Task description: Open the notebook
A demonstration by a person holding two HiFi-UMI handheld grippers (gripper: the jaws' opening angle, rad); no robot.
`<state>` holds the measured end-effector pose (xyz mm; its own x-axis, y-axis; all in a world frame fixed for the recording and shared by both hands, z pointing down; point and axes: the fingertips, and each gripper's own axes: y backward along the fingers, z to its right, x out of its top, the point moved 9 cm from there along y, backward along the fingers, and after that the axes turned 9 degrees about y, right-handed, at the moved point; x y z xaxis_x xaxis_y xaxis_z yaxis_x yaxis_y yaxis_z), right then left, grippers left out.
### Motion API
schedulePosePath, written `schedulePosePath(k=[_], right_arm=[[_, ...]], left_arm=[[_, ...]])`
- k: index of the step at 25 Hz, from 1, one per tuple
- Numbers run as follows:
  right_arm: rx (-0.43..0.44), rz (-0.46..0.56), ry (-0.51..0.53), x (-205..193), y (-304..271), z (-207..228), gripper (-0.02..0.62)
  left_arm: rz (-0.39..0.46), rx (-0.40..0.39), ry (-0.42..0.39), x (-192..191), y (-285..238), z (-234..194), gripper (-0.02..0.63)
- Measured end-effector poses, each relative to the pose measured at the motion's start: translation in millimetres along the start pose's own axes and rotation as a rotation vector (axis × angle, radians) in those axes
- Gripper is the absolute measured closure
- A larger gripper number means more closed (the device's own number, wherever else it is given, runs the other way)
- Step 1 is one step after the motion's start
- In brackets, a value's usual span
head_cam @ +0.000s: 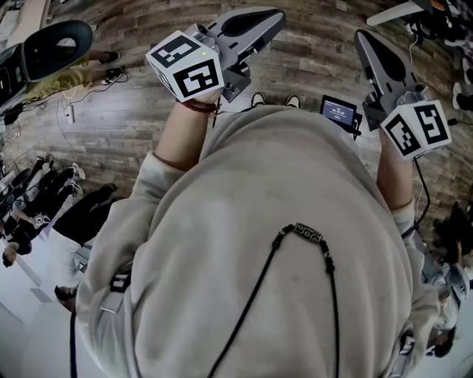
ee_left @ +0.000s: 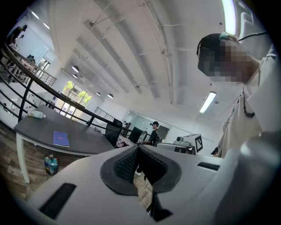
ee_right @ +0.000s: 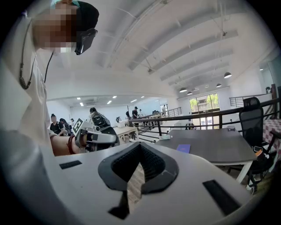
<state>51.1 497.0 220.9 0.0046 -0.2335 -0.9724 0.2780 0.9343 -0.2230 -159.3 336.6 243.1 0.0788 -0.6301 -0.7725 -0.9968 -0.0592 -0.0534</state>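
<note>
Two claws are held up in front of the person's chest, well apart from the work, and neither has anything in it. On the left, the left claw [head_cam: 275, 18] is closed. In the left gripper view its ribbed pads [ee_left: 125, 165] meet at the tips, with only floor showing below them. From there the notebook [ee_left: 61, 139] lies far off and to the left of the jaw line, flat and closed on a grey bench [ee_left: 88, 141], purple cover up. Its long axis seems to run back across the bench top, more or less away from that camera, but it is too small to tell which edge carries the spine. The head view shows neither bench nor notebook. On the right, the right claw [head_cam: 363, 40] is likewise pressed together and empty. In the right gripper view the same notebook [ee_right: 183, 148] sits well beyond its jaws and to their right. So the claws appear toed in toward each other, with the notebook ahead, roughly between their lines, and neither looks plainly nearer. I judge that opening has not begun: the coming move calls for an approach to the bench, then squaring one claw to the cover's free long edge.
</note>
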Motion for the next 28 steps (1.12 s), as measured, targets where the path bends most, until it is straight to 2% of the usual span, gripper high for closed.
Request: schedulePosePath(k=[4, 11, 15, 17, 19, 22, 26, 28], right_arm=[[0.002, -0.010, 0.000, -2, 0, 3, 0.586], [-0.006, 0.002, -0.027, -6, 2, 7, 0.584], [-0.008, 0.027, -0.036, -11, 10, 14, 0.584], [0.000, 0.035, -0.043, -14, 12, 19, 0.584], [0.000, 0.041, -0.056, -18, 14, 25, 0.584], [0.010, 0.043, -0.072, -23, 18, 32, 0.586], [0.040, 0.051, -0.036, -23, 23, 26, 0.584], [0.050, 0.048, -0.012, -21, 27, 20, 0.584]], left_arm=[[-0.005, -0.004, 0.018, -1, 3, 2, 0.614], [0.028, 0.009, -0.010, -1, 11, 9, 0.611], [0.074, 0.075, -0.038, 2, 8, 13, 0.611], [0.098, 0.142, -0.062, 3, 8, 12, 0.611], [0.094, 0.170, -0.086, 3, 5, 12, 0.610], [0.058, 0.177, -0.145, 1, -6, 17, 0.611], [-0.016, 0.185, -0.295, -4, -15, 34, 0.609], [-0.017, 0.166, -0.292, -5, -14, 42, 0.609]])
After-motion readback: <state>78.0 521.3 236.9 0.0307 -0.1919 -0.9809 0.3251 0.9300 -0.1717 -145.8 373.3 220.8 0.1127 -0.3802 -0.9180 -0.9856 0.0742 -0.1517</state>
